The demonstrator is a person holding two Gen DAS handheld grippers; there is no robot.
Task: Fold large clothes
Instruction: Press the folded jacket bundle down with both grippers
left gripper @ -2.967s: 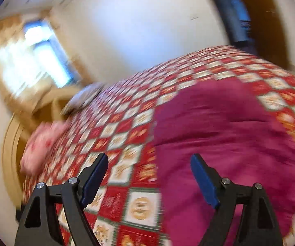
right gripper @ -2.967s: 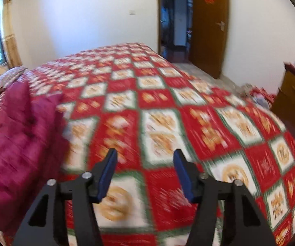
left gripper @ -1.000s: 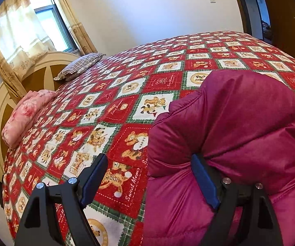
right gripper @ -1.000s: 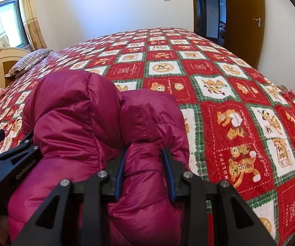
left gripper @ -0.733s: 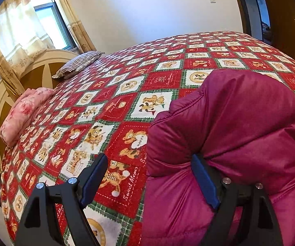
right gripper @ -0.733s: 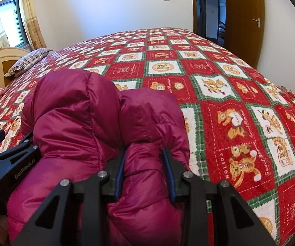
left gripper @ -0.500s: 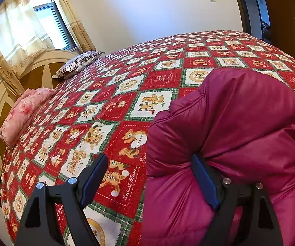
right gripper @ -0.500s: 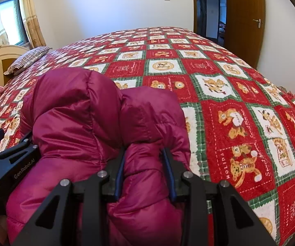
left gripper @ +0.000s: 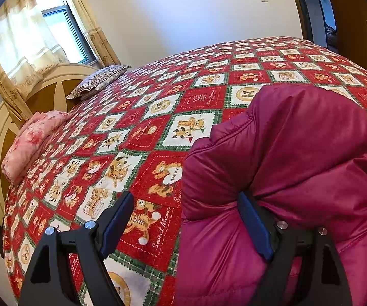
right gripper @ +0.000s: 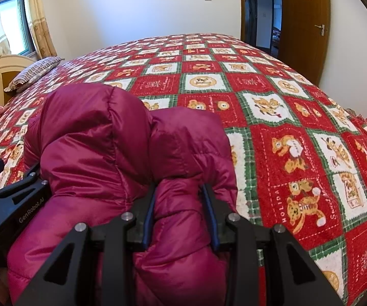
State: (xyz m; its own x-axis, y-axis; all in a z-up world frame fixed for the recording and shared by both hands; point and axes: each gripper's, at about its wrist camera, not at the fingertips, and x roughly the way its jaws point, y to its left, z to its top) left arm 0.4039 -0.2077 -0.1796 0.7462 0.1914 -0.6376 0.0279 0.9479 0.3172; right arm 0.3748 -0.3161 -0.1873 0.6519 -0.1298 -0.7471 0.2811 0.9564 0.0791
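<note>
One puffy, shiny magenta quilted down jacket (right gripper: 122,153) lies bunched near the front edge of a bed under a red, white and green patchwork bedspread (right gripper: 298,132) printed with cartoon bears. Two black grippers meet it. The right gripper (right gripper: 181,214) is clamped on a padded fold. The left gripper (left gripper: 183,219) stands wide apart, one finger against the jacket. Two pillows lie by the headboard: one striped pillow (left gripper: 99,80), one pink floral pillow (left gripper: 33,140).
</note>
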